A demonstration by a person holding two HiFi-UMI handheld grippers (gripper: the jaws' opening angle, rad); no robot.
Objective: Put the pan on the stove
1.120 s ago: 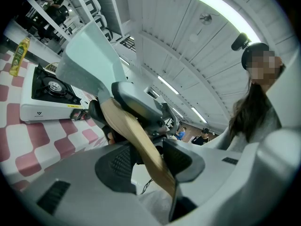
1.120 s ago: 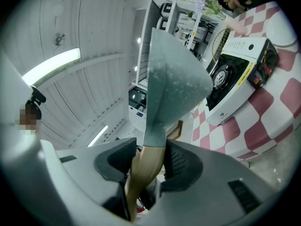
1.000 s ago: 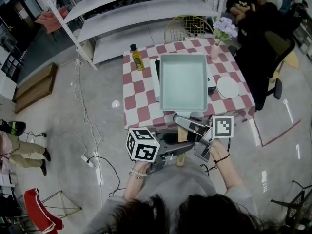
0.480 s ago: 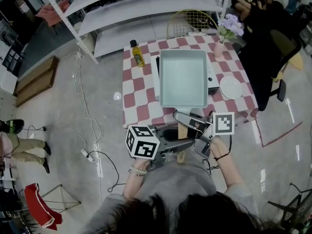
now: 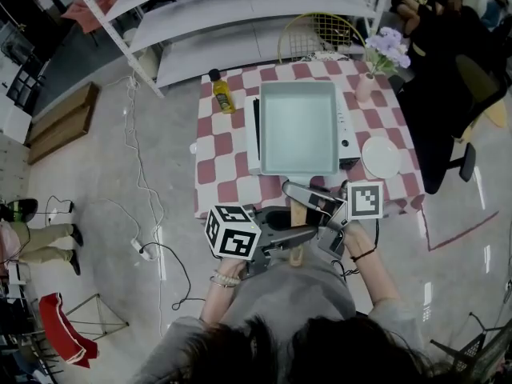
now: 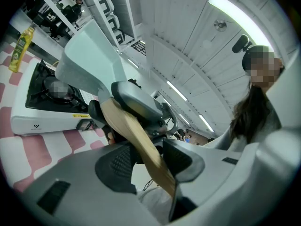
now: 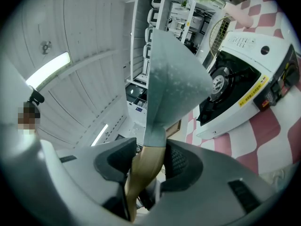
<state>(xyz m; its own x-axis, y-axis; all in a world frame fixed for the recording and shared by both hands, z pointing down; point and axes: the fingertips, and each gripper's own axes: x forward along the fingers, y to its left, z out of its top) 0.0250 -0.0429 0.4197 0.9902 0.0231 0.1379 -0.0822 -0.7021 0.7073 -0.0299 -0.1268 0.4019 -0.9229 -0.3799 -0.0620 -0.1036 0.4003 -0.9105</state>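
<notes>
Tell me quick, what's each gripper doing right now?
Left gripper: closed on the pan handle.
Right gripper: closed on the same pan handle.

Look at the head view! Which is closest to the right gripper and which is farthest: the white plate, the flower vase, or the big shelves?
From the right gripper, which holds the pan by its handle:
1. White plate, on the right side of the table, nearest.
2. Flower vase, at the table's far right corner.
3. Big shelves, behind the table, farthest.
</notes>
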